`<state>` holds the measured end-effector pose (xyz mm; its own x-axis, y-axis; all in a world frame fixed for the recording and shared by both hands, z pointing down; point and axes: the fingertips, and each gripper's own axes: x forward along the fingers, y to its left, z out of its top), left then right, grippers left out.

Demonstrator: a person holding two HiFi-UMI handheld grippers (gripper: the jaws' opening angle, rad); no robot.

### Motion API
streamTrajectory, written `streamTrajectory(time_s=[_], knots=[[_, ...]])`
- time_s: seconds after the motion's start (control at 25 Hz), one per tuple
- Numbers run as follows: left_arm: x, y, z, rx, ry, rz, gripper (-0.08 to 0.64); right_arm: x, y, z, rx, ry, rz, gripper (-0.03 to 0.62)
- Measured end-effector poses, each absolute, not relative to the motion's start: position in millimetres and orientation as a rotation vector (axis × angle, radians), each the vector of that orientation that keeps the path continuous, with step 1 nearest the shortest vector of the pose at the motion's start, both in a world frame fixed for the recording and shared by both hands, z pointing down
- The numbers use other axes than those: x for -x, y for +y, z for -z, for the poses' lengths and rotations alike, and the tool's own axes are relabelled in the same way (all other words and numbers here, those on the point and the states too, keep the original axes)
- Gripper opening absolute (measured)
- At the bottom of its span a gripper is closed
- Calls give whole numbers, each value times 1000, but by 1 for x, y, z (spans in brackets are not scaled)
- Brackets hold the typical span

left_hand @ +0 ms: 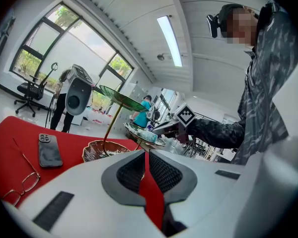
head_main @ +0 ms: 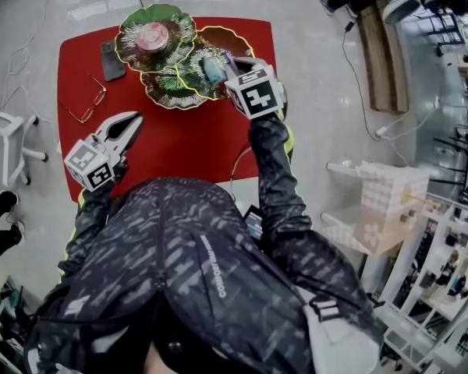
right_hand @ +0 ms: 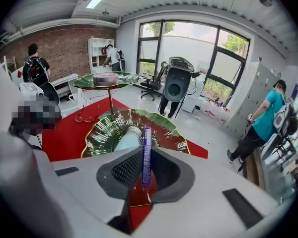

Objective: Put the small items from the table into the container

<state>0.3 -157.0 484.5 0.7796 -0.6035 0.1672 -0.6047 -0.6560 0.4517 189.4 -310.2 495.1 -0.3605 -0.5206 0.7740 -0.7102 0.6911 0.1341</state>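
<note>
A tiered stand of green leaf-shaped dishes (head_main: 168,92) stands at the far side of the red table (head_main: 187,142). Its top dish (head_main: 175,18) holds a pink round item (head_main: 152,36). A middle dish (right_hand: 102,135) holds a pale blue bottle (right_hand: 126,139), also visible in the head view (head_main: 213,68). My right gripper (right_hand: 146,152) hangs just above that middle dish, pointing steeply down, shut on a thin purple packet (right_hand: 146,145) seen edge-on. My left gripper (head_main: 125,127) hovers low over the table's near left, its jaws together with nothing between them.
A dark phone (head_main: 111,59) and a pair of glasses (head_main: 90,104) lie on the table left of the stand. A brown leaf dish (left_hand: 102,150) sits at the stand's foot. People, chairs and shelves are farther back in the room.
</note>
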Motion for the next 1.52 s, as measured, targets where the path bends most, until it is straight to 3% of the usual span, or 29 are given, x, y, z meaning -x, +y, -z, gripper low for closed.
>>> streamTrajectory(time_s=[0.32, 0.44, 0.56, 0.68, 0.92, 1.52], knots=[[0, -158, -486, -2480, -910, -4, 14, -185, -305, -506, -884, -2013, -294, 55], [1, -158, -485, -2485, -914, -2, 14, -186, -305, -503, -888, -2017, -277, 110], [4, -155, -483, -2481, -924, -1, 14, -187, -308, -489, -943, -2051, -238, 121], [6, -151, -479, -2477, -939, 0, 14, -187, -306, -475, -989, -2086, -209, 118], [5, -134, -473, -2472, -926, -10, 14, -186, -288, -450, -1044, -2134, -170, 40], [30, -74, -462, -2498, -903, 40, 14, -139, -197, -444, -1007, -2192, -193, 28]])
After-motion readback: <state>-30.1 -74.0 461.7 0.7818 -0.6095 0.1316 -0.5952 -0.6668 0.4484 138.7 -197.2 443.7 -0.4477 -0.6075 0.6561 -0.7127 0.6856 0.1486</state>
